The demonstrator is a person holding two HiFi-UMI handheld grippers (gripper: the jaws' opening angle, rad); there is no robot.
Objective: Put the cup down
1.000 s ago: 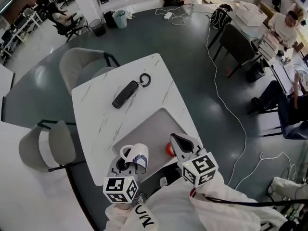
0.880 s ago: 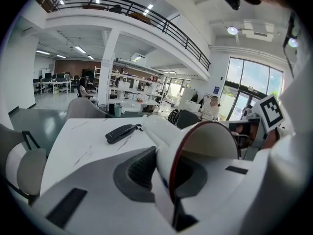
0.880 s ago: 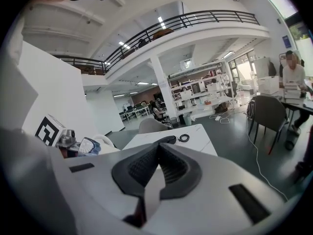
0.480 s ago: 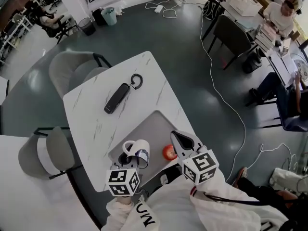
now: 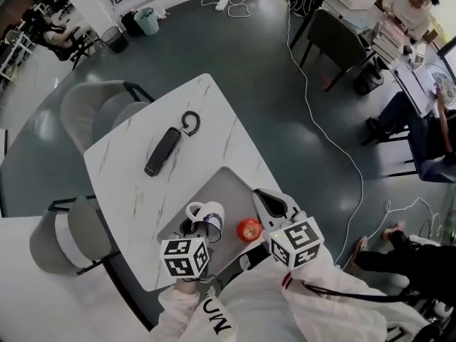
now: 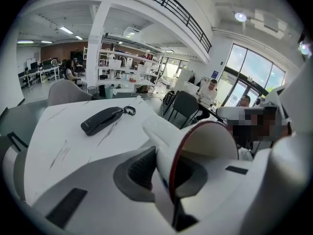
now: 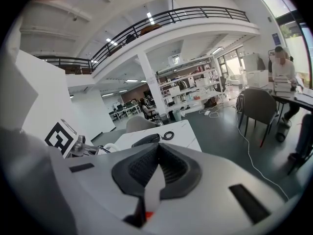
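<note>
Currently the left gripper (image 6: 168, 174) is pinching the cup (image 6: 211, 142) by its wall, with one pad outside, the other inside the mouth and the rim clamped between them. The cup is lying over on its side in the grip. Its long axis is running across the jaws and its mouth is pointing to the right of the left gripper view. The handle (image 6: 155, 127) is sticking out away from the gripper, toward the far side of the table (image 5: 125, 177). The rim is showing a dark red edge and the inside is showing white.

In the head view the cup is sitting low over the near part of a grey mat (image 5: 222, 185) on the white marbled table; can't tell if it is touching the mat. Blue print is showing on the cup's side, too small to read.

The right gripper (image 7: 157, 153) is hovering with jaws pressed together and nothing between them, just beside a red round fruit (image 5: 249, 229) on the mat. A black case (image 5: 162, 150) with a ring loop is lying further up the table, well apart from the cup.

The only other writing is black letters on the white sleeve (image 5: 214, 319), cut off and not making a readable word.
</note>
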